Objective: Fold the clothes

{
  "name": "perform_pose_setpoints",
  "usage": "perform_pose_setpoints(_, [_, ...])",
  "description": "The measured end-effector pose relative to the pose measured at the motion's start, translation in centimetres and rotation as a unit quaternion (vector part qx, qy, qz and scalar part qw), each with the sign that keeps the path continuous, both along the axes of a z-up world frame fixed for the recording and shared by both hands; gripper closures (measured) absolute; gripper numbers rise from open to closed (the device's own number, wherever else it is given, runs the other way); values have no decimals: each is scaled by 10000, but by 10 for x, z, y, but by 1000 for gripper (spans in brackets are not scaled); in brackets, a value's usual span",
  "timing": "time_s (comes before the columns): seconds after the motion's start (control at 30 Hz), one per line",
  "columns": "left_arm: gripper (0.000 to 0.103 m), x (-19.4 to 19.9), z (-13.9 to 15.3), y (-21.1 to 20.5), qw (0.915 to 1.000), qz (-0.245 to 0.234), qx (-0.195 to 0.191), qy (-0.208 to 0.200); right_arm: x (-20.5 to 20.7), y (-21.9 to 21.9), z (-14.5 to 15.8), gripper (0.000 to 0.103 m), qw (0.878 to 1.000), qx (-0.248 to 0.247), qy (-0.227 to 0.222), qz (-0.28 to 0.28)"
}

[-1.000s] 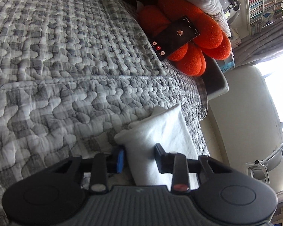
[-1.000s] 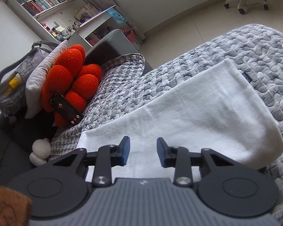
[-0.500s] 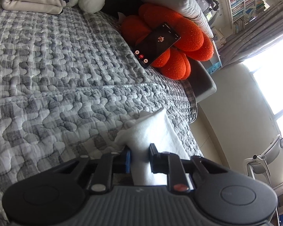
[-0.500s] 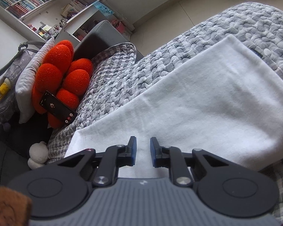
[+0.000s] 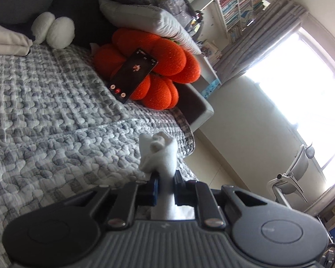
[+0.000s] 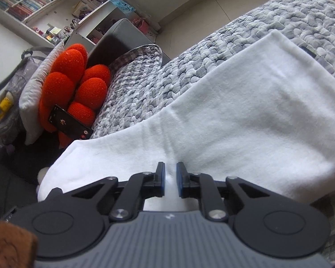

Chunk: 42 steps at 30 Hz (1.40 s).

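1. The left gripper point(image 5: 165, 189) is pinched tight on a bunched-up bit of the white cloth point(image 5: 158, 154). The bunch sticks up past the fingers, toward 12 o'clock in the left view.
2. The right gripper point(image 6: 170, 179) is squeezed on a fold of the same white cloth point(image 6: 245, 120). Only a thin strip of cloth shows between its two blue pads point(image 6: 162, 178).
3. In the right view, the rest of the cloth lies spread out on the gray quilt point(image 6: 212, 60). It runs from the gripper out toward 2 o'clock.
4. The quilt covers the bed. In the left view it fills the side from 8 to 10 o'clock.
5. An orange flower pillow point(image 5: 165, 71) sits at the far end of the bed, at 12 o'clock in the left view.
6. A black phone point(image 5: 132, 78) leans on the pillow. Its screen is lit.
7. A white pillow point(image 5: 149, 22) rests on top of the orange one.
8. A bookshelf point(image 6: 31, 4) stands by the wall, at 11 o'clock in the right view.
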<state>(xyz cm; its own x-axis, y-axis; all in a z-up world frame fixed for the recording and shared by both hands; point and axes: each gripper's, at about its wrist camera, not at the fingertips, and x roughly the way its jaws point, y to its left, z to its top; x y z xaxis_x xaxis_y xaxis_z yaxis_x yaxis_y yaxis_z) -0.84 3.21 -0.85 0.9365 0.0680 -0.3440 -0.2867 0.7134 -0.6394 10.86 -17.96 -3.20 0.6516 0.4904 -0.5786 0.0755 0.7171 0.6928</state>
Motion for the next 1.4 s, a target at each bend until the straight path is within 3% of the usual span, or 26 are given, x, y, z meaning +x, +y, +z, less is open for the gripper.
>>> perform_pose_setpoints(0.1, [91, -3, 7, -10, 9991, -237, 217, -262, -3, -11, 4, 65, 9996, 256, -12, -75])
perform_pose_setpoints(0.47, [91, -5, 20, -49, 9850, -1343, 655, -857, -15, -53, 17, 60, 9931, 1092, -207, -365])
perform_pose_setpoints(0.7, [91, -1, 17, -73, 9743, -1947, 737, -858, -25, -86, 19, 57, 9829, 1668, -350, -692])
perform_pose_setpoints(0.87, [91, 7, 11, -89, 9635, -2476, 802, -624, -31, -108, 17, 55, 9754, 1924, -369, -1006])
perform_pose_setpoints(1.07, [89, 14, -3, -113, 9438, -3088, 1138, -304, -35, -126, 8, 53, 9670, 2201, -287, -1252])
perform_pose_setpoints(1.17, [89, 18, -10, -123, 9297, -3431, 1334, -110, -33, -129, 4, 53, 9657, 2229, -189, -1316])
perform_pose_setpoints(1.33, [76, 23, -18, -135, 9006, -4013, 1663, 145, -29, -130, 2, 53, 9673, 2160, -69, -1325])
perform_pose_setpoints(1.4, [64, 23, -18, -135, 8880, -4282, 1667, 155, -28, -130, 2, 53, 9693, 2087, -38, -1296])
